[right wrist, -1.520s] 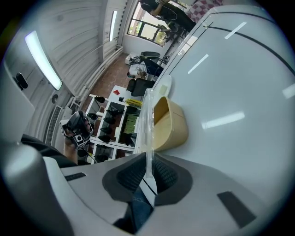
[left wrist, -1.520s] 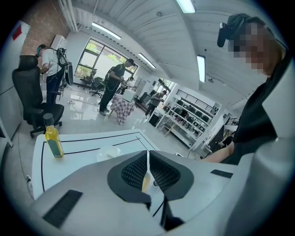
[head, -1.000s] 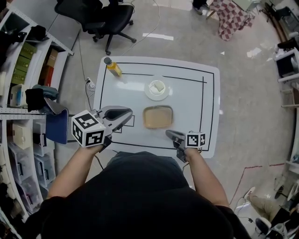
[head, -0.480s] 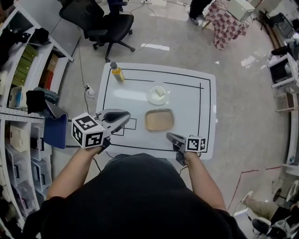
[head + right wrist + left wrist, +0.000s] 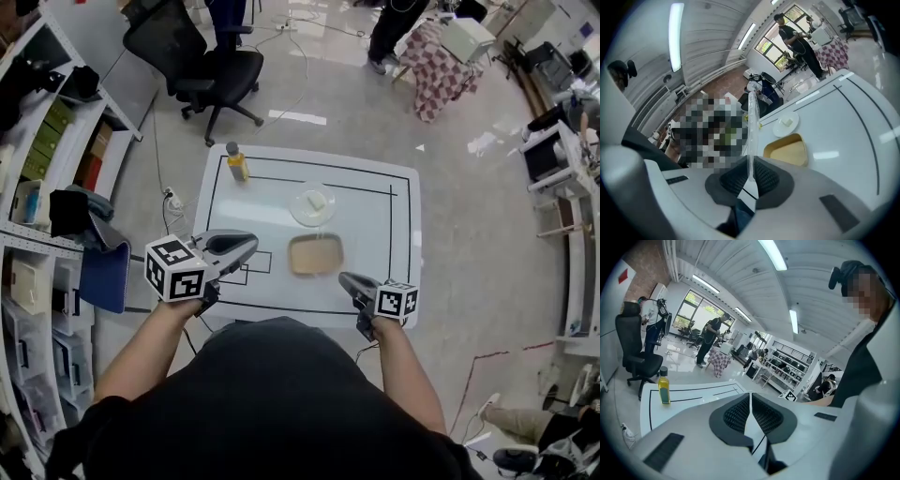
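The left tongs [image 5: 750,398] are pressed fully together with nothing between them. In the head view they [image 5: 249,243] hang over the near left part of the white table [image 5: 377,223], just above a small black outlined box. The right tongs [image 5: 751,163] are closed on a thin clear strip [image 5: 752,123], which stands straight up out of the pads; what the strip is made of cannot be told. In the head view the right tongs [image 5: 346,278] sit at the near right edge of the table, well apart from the left pair.

Between the two pairs and a little farther out lies a shallow tan tray [image 5: 315,254], flat on the table. Just beyond it rests a round white plate [image 5: 298,210] carrying a small pale block [image 5: 317,200], near the tray but apart from it. At the far left corner a bottle of yellow liquid with a dark cap [image 5: 236,164] stands upright, inside the black border line.

Past the table a black office chair [image 5: 211,66] stands on the floor, and farther off a person [image 5: 707,341] stands by a chequered cloth [image 5: 718,363].
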`<state>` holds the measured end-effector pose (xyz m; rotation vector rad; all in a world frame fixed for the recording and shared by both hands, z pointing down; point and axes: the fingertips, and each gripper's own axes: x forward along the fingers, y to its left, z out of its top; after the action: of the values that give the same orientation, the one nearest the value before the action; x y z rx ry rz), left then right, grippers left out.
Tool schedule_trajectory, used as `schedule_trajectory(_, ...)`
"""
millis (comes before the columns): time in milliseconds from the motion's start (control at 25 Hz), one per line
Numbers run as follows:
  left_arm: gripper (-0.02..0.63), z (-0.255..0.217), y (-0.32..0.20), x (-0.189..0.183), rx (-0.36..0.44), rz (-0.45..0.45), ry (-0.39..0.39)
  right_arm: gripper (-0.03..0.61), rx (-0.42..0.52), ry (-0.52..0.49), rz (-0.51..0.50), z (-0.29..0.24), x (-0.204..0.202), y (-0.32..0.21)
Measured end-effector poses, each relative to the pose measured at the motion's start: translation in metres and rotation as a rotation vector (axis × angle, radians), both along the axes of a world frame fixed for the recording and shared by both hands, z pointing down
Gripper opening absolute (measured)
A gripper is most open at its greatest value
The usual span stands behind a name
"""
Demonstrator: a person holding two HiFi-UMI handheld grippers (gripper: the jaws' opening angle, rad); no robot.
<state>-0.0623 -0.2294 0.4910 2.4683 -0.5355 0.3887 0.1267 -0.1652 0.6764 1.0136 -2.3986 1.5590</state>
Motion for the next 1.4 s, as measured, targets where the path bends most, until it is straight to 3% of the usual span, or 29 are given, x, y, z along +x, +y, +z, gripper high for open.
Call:
schedule_trajectory(600, 0.031, -0.028, 0.01, -0.042, 0.047, -0.008, 0.024, 0.04, 0.29, 0.265, 0.058, -0.099, 0.014, -0.011)
schedule_trajectory(1400, 0.031, -0.039, 0.027, -0.062, 0.064, 0.047, 0.037, 0.04, 0.548, 0.404, 0.215, -0.214, 0.011, 0.008)
